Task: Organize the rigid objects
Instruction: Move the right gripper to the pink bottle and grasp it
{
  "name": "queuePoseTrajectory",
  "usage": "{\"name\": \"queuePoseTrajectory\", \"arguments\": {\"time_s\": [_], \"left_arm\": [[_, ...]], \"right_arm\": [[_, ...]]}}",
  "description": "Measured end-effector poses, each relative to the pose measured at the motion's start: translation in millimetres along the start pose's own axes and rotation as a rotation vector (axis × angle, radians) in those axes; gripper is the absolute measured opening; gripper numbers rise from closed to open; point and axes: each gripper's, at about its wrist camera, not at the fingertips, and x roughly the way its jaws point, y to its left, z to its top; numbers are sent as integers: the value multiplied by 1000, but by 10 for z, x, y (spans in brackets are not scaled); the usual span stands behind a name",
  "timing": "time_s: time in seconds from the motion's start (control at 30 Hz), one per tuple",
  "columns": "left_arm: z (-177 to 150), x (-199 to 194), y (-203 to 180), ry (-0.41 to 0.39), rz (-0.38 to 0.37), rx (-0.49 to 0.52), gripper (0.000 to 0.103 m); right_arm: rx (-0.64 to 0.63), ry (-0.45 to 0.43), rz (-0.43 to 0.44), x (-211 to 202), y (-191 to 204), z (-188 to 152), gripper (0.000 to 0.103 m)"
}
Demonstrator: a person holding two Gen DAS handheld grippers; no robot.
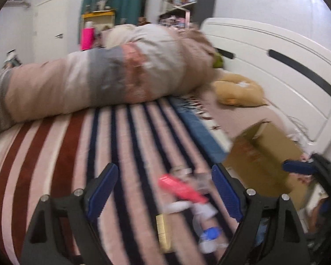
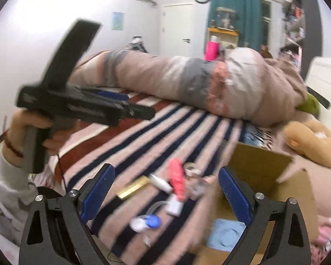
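Motion blur smears the small items [image 2: 165, 190] beyond identifying.

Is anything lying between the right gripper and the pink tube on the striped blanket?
Nothing visible blocks it. The right gripper, jaws open, looks straight at the pink tube; a white piece lies just before it.

The striped blanket [image 2: 156, 128] looks like soft, matt plush cloth. At its three o'clock side stands a matt brown cardboard box [image 2: 260, 165]. The gold bar [image 2: 133, 186] looks glossy; the pink tube [image 2: 176, 178] smooth plastic.
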Motion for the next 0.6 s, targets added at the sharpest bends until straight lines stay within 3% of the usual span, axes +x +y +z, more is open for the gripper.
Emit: {"name": "queuePoseTrajectory", "arguments": {"time_s": [0.13,0.27,0.37,0.53,0.6], "left_arm": [[-298,157,434,19,24,-33,85],[-499,366,750,26,10,-47,85],[-611,585,839,60,27,-50,85],[-700,849,931,125,-58,-104,85],[-712,888,949,132,-32,-101,85]], "right_arm": [[-38,43,-5,368,329,54,77],[11,219,38,1001,450,-49,72],[68,329,-18,1471,387,-190,72],[123,413,-133,1982,194,-378,66],[140,425,-168,2134,119,-412,62]]}}
